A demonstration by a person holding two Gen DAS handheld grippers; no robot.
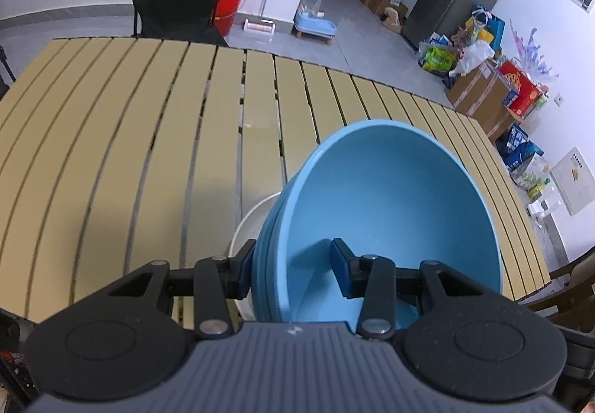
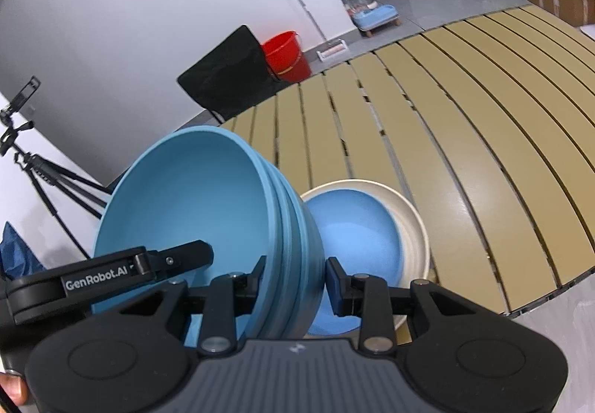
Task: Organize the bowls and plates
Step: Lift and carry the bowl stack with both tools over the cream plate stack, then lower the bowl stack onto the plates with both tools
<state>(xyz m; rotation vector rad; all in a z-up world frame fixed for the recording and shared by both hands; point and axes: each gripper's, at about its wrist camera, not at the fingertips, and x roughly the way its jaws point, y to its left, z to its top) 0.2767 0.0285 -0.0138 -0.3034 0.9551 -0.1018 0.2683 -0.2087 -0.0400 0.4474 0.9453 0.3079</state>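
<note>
Above the slatted table (image 1: 148, 138), both grippers clamp one stack of blue bowls (image 2: 193, 205) by opposite rims: left gripper (image 1: 293, 264) at 9 o'clock, right gripper (image 2: 295, 281) at 3. Beneath lies a cream plate (image 2: 412, 223) holding a blue dish (image 2: 357, 227).

The left hand-held gripper (image 1: 293, 270) points steeply downward, its jaws partly closed, one pad (image 1: 340, 266) inside the stack of blue bowls (image 1: 390, 197) and the other against the outside, clamping the wall. The right hand-held gripper (image 2: 295, 281) also tilts down and grips the same stack (image 2: 208, 201) from the opposite side, one finger (image 2: 336, 286) outside, the other within the rim. In the right wrist view, the left gripper's finger reaches in from the left edge, and a bit of the person's hand (image 2: 13, 389) shows at the lower left corner.
</note>
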